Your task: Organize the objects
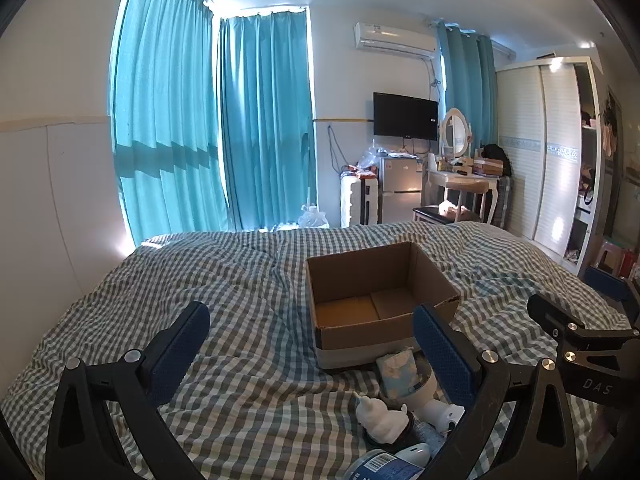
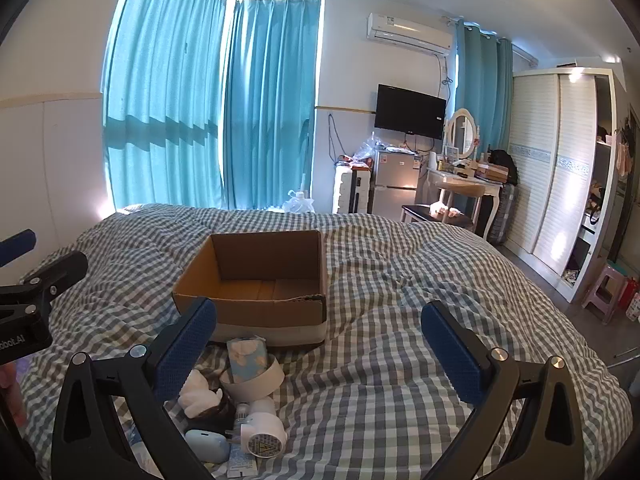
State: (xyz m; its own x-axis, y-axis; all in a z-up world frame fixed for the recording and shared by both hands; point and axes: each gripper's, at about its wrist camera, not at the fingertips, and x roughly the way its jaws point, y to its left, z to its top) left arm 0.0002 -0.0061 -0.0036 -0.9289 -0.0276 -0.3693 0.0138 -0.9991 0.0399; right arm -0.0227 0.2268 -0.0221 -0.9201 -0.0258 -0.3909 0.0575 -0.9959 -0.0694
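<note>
An open, empty cardboard box sits on the checked bedspread. In front of it lies a small pile: a tissue pack, a white tape roll, a white figurine, a white plug-like device, a pale blue oval item and a blue-labelled pack. My left gripper is open and empty, left of the pile. My right gripper is open and empty, right of the pile. Each gripper shows at the edge of the other's view.
The bed fills the foreground, its cover wrinkled. Beyond it stand teal curtains, a small fridge, a dressing table with stool and a white wardrobe. A pink stool stands on the floor at the right.
</note>
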